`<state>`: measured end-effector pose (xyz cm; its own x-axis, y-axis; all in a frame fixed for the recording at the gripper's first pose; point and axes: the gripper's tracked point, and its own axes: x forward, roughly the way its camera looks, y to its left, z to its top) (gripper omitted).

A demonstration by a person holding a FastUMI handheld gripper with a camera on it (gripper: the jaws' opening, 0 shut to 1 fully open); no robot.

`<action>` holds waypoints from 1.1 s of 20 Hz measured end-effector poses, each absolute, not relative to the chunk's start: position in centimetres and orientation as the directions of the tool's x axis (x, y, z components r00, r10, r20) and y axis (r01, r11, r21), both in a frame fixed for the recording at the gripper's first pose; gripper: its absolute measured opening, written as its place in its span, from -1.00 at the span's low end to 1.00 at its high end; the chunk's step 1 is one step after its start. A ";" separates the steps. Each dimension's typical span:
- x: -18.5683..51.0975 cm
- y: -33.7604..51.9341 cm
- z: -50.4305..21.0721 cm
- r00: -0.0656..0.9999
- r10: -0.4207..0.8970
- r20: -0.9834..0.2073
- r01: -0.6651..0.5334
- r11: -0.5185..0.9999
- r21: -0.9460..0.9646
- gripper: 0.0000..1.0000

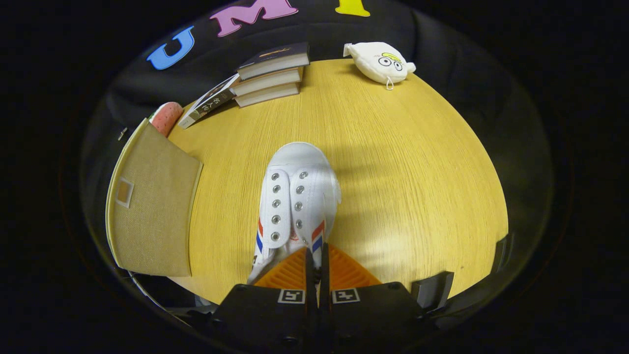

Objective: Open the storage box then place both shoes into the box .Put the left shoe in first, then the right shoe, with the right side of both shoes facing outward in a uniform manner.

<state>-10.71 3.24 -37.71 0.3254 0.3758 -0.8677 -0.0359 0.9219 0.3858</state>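
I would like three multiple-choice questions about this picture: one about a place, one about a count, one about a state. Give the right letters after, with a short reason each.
1. Where is the white plush toy?
A. At the far edge of the table, beyond the shoe
B. Inside the storage box
C. On top of the books

2. How many books are in the flat stack?
A. One
B. Three
C. Six

3. What are the tongs doing?
A. Wide open over the bare table
B. Closed on the heel end of the white shoe
C. Closed on the plush toy

Answers:
1 A: the toy lies at the far edge, well past the shoe's toe.
2 B: three spines lie one on another, with a fourth book leaning beside them.
3 B: the fingers are nearly together with the shoe's rear edge pinched between them.
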 end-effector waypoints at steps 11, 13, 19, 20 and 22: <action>-7.1 4.4 -23.6 0.511 0.469 -0.720 -0.033 0.848 0.529 -0.90; -6.6 7.1 -19.6 0.528 0.505 -0.682 -0.066 0.826 0.560 -0.90; -6.4 17.2 -13.7 0.435 0.618 -0.654 -0.151 0.767 0.624 -0.90; -6.8 18.8 -13.5 0.411 0.626 -0.663 -0.152 0.764 0.627 -0.90; -7.6 21.7 -13.6 0.365 0.635 -0.680 -0.159 0.763 0.627 -0.90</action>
<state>-7.64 21.73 -13.64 0.3654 0.6353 -0.6803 -0.1590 0.7627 0.6269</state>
